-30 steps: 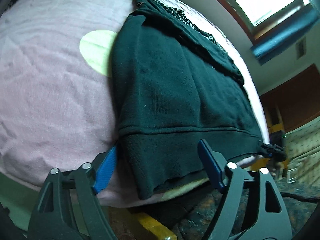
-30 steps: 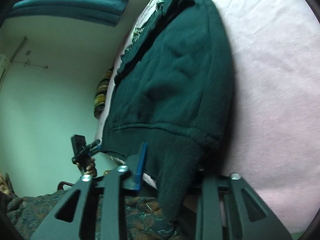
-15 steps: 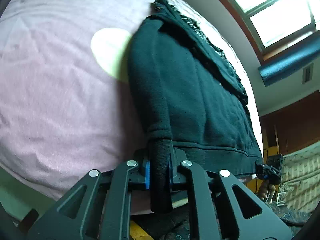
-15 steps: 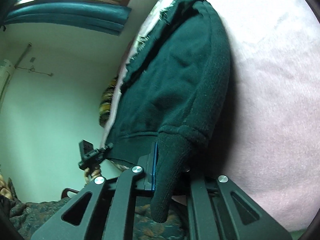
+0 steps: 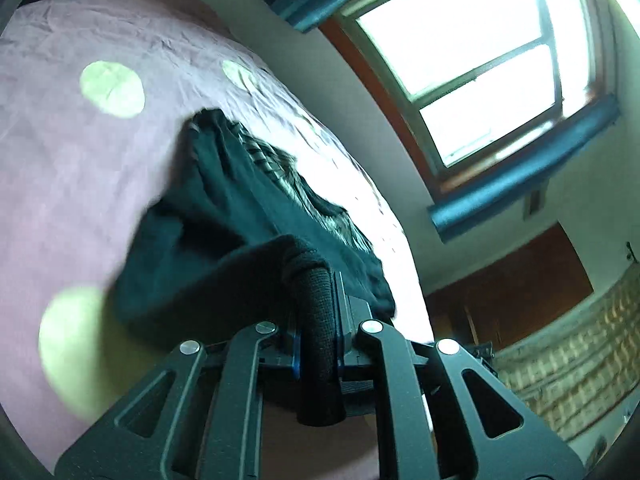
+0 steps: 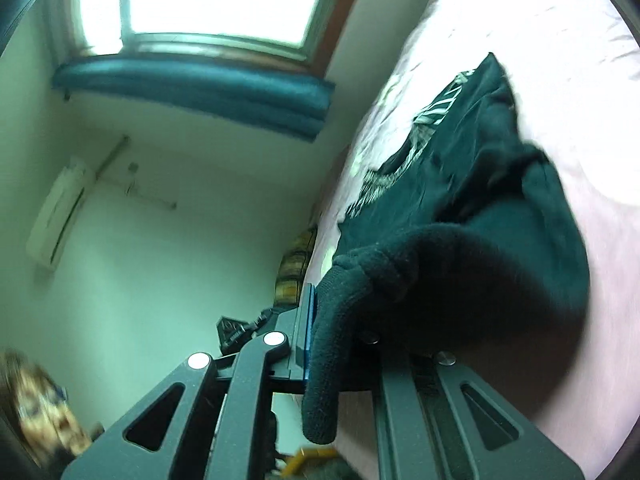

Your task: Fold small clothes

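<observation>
A: Left wrist view: your left gripper (image 5: 318, 344) is clamped on the ribbed hem of the dark green knitted sweater (image 5: 224, 220), raised off the pink spotted bedsheet (image 5: 72, 168).

B: Right wrist view: your right gripper (image 6: 340, 344) pinches the other hem corner. You look mid-fold; next, carry both corners evenly toward the collar.

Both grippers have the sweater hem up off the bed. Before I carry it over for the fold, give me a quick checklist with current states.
1. Left gripper shut on the dark green sweater hem: ok.
2. Right gripper shut on the hem's other corner: ok.
3. Hem lifted clear of the pink bedsheet: ok.
4. Collar end resting on the sheet as anchor: ok.
5. Hem taut and level between the grippers: cannot tell, no view shows its full span.
6. Sleeves tucked in: cannot tell.
</observation>
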